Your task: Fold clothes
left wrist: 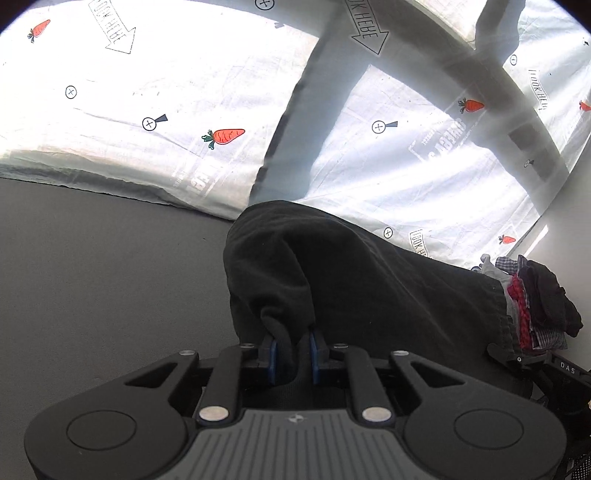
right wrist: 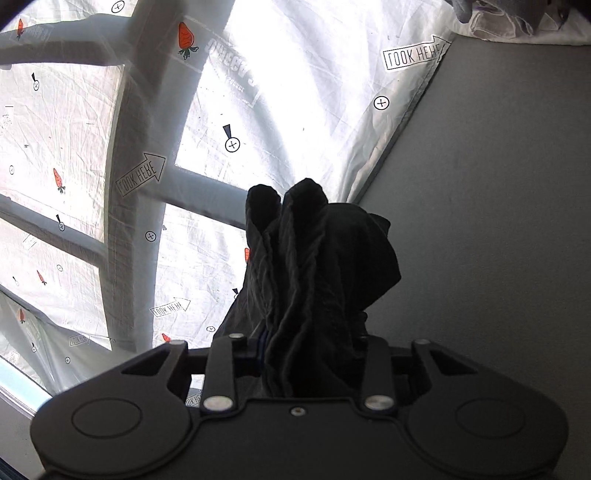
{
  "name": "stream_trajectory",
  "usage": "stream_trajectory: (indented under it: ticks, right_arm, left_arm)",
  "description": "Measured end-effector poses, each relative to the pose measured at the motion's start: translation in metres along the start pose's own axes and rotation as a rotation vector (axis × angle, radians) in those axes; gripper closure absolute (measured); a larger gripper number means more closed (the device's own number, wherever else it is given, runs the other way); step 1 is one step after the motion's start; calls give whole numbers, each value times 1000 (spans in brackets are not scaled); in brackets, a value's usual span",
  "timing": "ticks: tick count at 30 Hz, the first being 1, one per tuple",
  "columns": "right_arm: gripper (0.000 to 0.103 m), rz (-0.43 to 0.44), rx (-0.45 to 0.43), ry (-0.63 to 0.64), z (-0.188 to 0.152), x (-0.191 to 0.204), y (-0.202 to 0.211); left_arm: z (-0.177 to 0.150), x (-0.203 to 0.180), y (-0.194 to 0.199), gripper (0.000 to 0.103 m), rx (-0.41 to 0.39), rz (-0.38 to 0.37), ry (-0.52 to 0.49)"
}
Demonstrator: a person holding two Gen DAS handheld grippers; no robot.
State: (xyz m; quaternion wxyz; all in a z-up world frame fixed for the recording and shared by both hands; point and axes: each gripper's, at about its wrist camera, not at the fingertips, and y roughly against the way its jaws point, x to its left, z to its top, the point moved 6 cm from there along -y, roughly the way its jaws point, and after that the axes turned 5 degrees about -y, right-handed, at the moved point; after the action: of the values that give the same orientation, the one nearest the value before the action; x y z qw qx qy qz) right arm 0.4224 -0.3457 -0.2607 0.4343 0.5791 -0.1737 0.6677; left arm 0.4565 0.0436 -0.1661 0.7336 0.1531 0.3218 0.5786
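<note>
A black garment (left wrist: 354,280) hangs bunched between both grippers over the grey surface (left wrist: 92,277). My left gripper (left wrist: 293,345) is shut on a fold of the black garment; its blue pads (left wrist: 273,354) pinch the cloth. In the right wrist view my right gripper (right wrist: 306,350) is shut on the same black garment (right wrist: 314,266), whose folds rise in front of the fingers and hide the fingertips.
A white sheet printed with carrots and "LOOK HERE" arrows (left wrist: 147,92) covers the far side, crossed by window-frame shadows; it also shows in the right wrist view (right wrist: 258,92). A pile of mixed clothes (left wrist: 532,299) lies at the right. Pale clothes (right wrist: 498,18) lie at the top right.
</note>
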Motion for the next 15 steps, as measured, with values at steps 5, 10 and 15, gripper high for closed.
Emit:
stream_trajectory:
  ticks: [5, 10, 15]
  right_arm:
    - [70, 12, -45, 31, -4, 32, 42]
    - [70, 13, -98, 33, -15, 54, 87]
    - [70, -16, -166, 22, -29, 65, 136]
  left_arm:
    - [-13, -16, 37, 85, -49, -54, -10]
    - [-27, -40, 65, 85, -66, -105, -26]
    - [-42, -68, 87, 85, -70, -189, -20]
